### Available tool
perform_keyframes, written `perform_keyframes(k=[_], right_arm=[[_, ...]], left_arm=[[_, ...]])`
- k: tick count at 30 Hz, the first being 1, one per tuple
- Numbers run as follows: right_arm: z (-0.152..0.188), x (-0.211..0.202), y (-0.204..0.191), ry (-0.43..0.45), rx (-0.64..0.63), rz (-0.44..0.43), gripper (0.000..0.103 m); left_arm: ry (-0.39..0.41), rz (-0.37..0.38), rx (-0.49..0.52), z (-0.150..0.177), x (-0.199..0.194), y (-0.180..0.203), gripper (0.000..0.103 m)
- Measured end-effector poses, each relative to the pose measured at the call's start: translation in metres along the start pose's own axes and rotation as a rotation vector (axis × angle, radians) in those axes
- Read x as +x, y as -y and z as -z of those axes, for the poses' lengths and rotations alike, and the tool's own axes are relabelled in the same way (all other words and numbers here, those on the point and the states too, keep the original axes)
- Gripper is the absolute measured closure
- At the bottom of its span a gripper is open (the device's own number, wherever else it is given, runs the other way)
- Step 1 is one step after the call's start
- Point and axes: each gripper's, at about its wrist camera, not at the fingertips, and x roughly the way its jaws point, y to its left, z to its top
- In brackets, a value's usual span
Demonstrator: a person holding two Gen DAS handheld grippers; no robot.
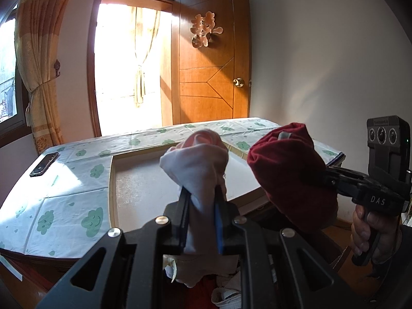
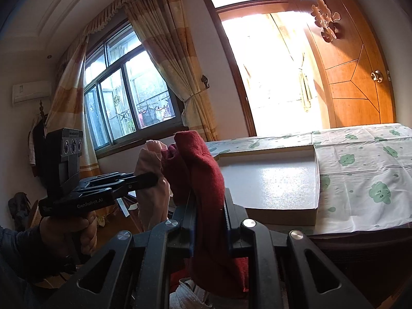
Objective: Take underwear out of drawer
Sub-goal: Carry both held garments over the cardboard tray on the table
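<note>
**A:** While both pieces hang in the air, read me the entries, and the risk for each.

**B:** Item one: my left gripper (image 1: 199,193), fingers nearly together, clamped on the pale garment (image 1: 198,159). It is white with a pink part bunched above the tips. Its tail hangs down between my jaws toward the leftover laundry (image 1: 226,293) below.

**A:** Risk?

**B:** I judge that tail could snag on what lies underneath, or drag another piece up with it.

**A:** Item two?

**B:** My right gripper (image 2: 208,200), jaws narrow, pinching the dark red garment (image 2: 198,170). It is thick and folded over the tips, with more hanging below.

**A:** Risk there?

**B:** The fold is bulky. If I hold only an outer layer, I reckon the rest could slide free and drop back.

**A:** Where do they sit relative to each other?

**B:** Just beside each other, possibly touching; I cannot tell. The two could tangle if my hands cross.

**A:** Landing place?

**B:** The shallow tray (image 1: 128,180) on the cloud-print cloth (image 1: 64,206), just ahead. A phone (image 1: 43,164) lies well to the left, clear of the path.
</note>
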Motion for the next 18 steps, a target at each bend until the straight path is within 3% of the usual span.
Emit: perform_keyframes(k=[18], right_arm=[[-0.064,0.048,0.039,-0.032,0.042,0.041,0.084]], left_arm=[[-0.086,0.012,-0.03,-0.054,0.072,-0.03,0.088]])
